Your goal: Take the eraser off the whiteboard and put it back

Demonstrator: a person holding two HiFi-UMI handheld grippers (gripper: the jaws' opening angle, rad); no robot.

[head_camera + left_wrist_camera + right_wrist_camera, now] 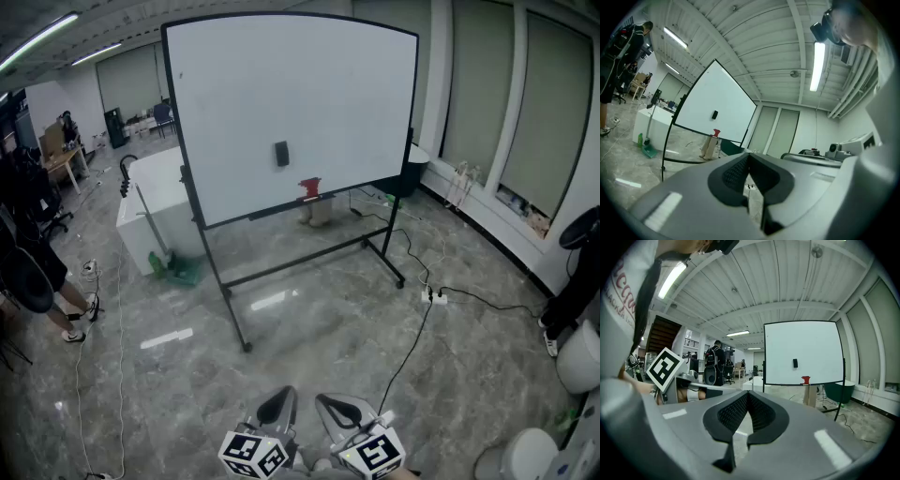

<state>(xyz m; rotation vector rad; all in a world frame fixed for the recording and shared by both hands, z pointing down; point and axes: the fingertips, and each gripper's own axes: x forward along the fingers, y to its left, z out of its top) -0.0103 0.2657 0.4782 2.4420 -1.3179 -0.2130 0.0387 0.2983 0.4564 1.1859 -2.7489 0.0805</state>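
Where containers are concerned: we note two, both on the floor behind the whiteboard (291,103).
White tub (150,202): stands behind the whiteboard's left edge; we cannot see its contents.
Dark green bin (839,392): stands behind the whiteboard's right edge; its inside is hidden from every view.
Eraser (281,154): a small dark block, upright, stuck to the whiteboard's face below the middle and slightly left of centre.
Red item (309,187): sits at the whiteboard's lower edge, below and just right of the eraser and apart from it.
Left gripper (278,405): held low at the bottom of the head view; its jaws are together with nothing between them.
Right gripper (339,410): held just beside the left gripper; its jaws are likewise pressed together and empty.
Eraser relative to jaws: well apart from both grippers, with open floor (328,337) and the whiteboard's wheeled stand between. In the left gripper view we see the eraser above and left of the jaw tips; in the right gripper view it is above and right of them.
Floor: a cable (408,347) runs to a power strip (436,298) near the stand's right foot.
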